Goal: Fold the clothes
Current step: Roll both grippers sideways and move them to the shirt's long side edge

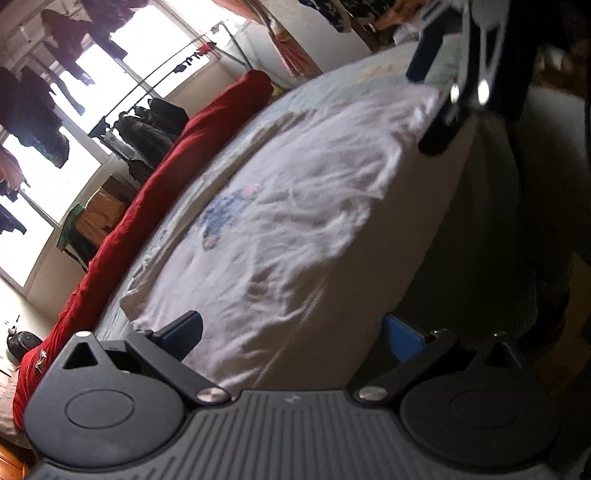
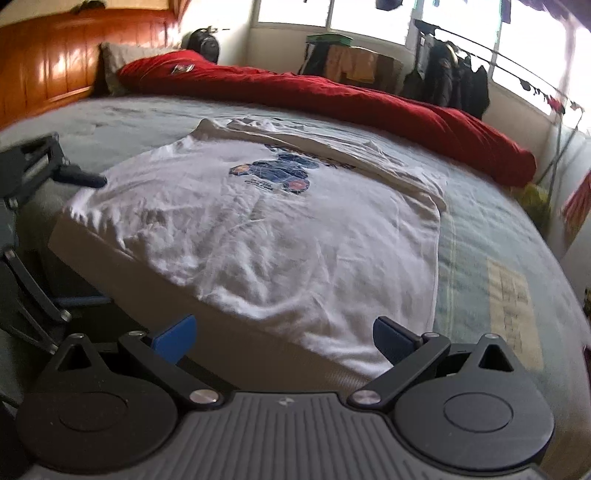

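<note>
Hard to read in the left wrist view: motion blur smears the white T-shirt (image 1: 280,206) and reduces its blue print to a smudge. Cut off at that view's top right by the frame edge, the right gripper (image 1: 443,107), with only one blue pad and dark linkage showing. Hidden too, the shirt's far end in the right wrist view, where one side lies folded over the print (image 2: 280,171) and covers part of it.

Spread flat on the bed (image 2: 480,236), the T-shirt (image 2: 258,221), its near hem running along the mattress edge. Possibly hanging slightly over that edge, though blur leaves it unclear.

Left gripper (image 1: 291,338) low at the mattress corner, fingers wide apart, nothing between them, one pad just over the shirt's hem. Right gripper (image 2: 284,338) likewise spread wide and empty, poised at the near hem. Seen again at the left edge of the right wrist view, the left gripper's dark arm near the shirt's corner.

Pale blue-grey striped sheet on the bed. Along the far side, a long red duvet (image 2: 332,96) rolled in a ridge. Behind, a glossy wooden headboard (image 2: 48,62), a pillow (image 2: 118,59), bright windows (image 2: 354,14), and a clothes rail (image 2: 458,70) hung with dark jackets.
</note>
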Available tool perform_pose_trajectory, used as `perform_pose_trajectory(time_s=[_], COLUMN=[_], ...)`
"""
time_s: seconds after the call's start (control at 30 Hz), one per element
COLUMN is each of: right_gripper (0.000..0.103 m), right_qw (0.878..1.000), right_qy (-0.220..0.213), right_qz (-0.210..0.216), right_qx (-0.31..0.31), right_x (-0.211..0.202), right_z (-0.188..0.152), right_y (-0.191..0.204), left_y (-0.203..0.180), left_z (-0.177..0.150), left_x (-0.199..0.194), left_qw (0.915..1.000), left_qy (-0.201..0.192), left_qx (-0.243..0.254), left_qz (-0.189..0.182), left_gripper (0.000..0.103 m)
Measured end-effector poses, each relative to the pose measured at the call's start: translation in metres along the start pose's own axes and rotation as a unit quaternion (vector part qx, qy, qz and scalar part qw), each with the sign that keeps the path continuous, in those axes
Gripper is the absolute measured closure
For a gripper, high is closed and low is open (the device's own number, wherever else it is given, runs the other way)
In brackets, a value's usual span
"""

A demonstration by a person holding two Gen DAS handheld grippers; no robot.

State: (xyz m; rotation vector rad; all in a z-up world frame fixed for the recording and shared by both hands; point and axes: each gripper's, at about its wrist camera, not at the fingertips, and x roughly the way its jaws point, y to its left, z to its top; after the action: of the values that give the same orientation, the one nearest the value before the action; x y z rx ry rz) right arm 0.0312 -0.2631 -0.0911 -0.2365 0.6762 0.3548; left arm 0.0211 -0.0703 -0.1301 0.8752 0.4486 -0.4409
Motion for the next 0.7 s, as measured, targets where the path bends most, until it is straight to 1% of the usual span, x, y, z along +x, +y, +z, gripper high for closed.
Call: perform_pose_trajectory(time_s=[0.13,0.23,0.3,0.37,0.47,0.6,0.7], right_gripper=[0.000,0.000,0.000,0.000,0.000,0.000,0.000], right_qw=[0.999,0.999,0.998,0.998,0.998,0.999,0.999], right_qy=[-0.001,-0.004,-0.006,-0.009,-0.014,-0.025,-0.041], right_qz=[-0.001,-0.004,-0.008,-0.012,-0.014,-0.006,0.013], right_qx=[0.034,0.051,0.056,0.056,0.054,0.041,0.016], right_x=[-0.007,-0.012,-0.015,-0.017,-0.020,-0.024,-0.029], right_z=[-0.007,-0.011,-0.012,-0.012,-0.011,-0.009,-0.006], right_y=[-0.010,-0.016,-0.018,-0.018,-0.018,-0.015,-0.008], left_y=[-0.015,-0.029,-0.034,-0.039,-0.037,-0.027,-0.020], left_z=[0.000,0.001,0.003,0.004,0.006,0.011,0.015], left_x=[0.007,0.014,0.015,0.012,0.007,-0.004,-0.013], left_qw=[0.9992,0.9961,0.9941,0.9914,0.9875,0.9887,0.9878], left_qy=[-0.003,-0.011,-0.021,-0.031,-0.042,-0.054,-0.065], left_qx=[0.041,0.083,0.103,0.121,0.133,0.117,0.113], left_qz=[0.003,0.026,0.026,0.041,0.073,0.077,0.085], left_gripper=[0.001,0.000,0.000,0.000,0.000,0.000,0.000])
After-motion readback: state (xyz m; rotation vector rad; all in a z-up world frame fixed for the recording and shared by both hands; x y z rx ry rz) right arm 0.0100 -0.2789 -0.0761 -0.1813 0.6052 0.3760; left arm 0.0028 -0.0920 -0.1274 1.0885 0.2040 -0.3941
